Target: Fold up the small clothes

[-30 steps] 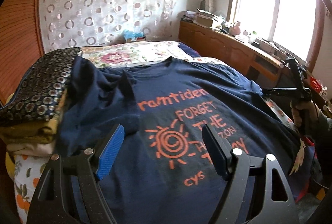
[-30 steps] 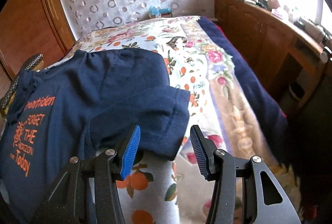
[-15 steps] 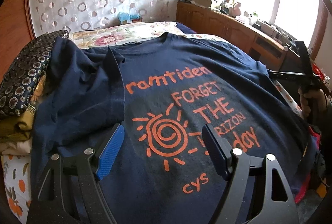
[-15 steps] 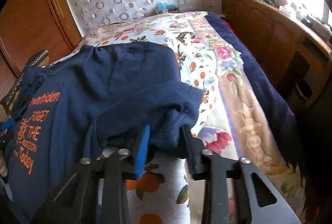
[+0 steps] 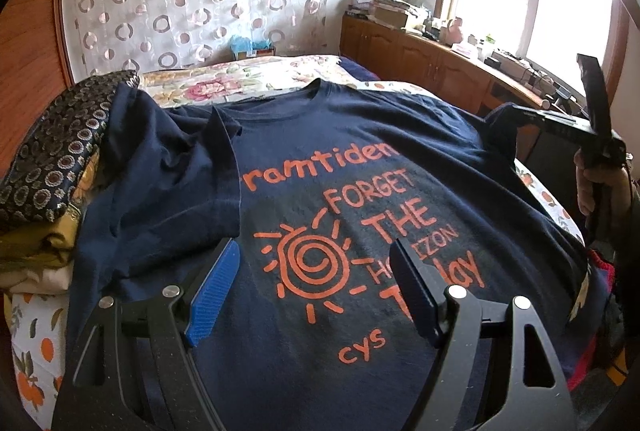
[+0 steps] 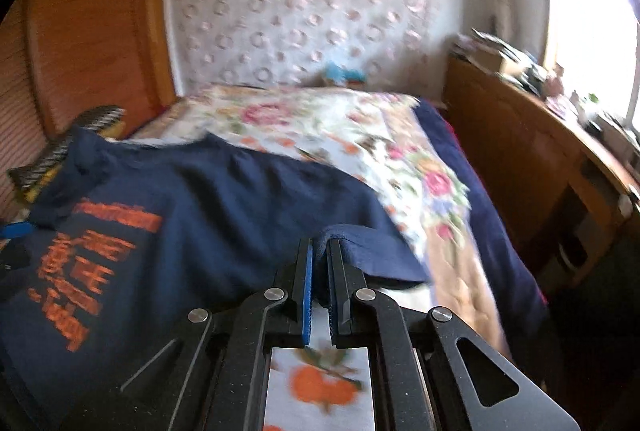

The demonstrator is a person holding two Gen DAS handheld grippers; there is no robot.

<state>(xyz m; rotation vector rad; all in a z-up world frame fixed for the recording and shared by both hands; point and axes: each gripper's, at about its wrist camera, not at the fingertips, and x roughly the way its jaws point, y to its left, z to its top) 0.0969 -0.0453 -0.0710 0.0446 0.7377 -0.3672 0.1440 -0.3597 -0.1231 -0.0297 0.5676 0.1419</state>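
Note:
A navy T-shirt (image 5: pixel 320 159) with orange print lies spread face up on the bed; it also shows in the right wrist view (image 6: pixel 208 207). Its left sleeve (image 5: pixel 176 167) is folded in over the body. My left gripper (image 5: pixel 316 283) is open and empty, hovering above the sun print. My right gripper (image 6: pixel 320 251) is shut on the shirt's right sleeve (image 6: pixel 360 247), lifting its edge off the bed. In the left wrist view the right gripper (image 5: pixel 520 119) shows at the far right with the sleeve in it.
A floral bedspread (image 6: pixel 352 127) covers the bed. A stack of folded cloth with a dark patterned piece on top (image 5: pixel 60 147) sits at the shirt's left. A wooden cabinet (image 6: pixel 520 159) with clutter runs under the window at the right. A wooden headboard (image 6: pixel 88 43) stands at the left.
My right gripper closed on the right sleeve and raised it. My left gripper stayed open while moving forward and right over the shirt.

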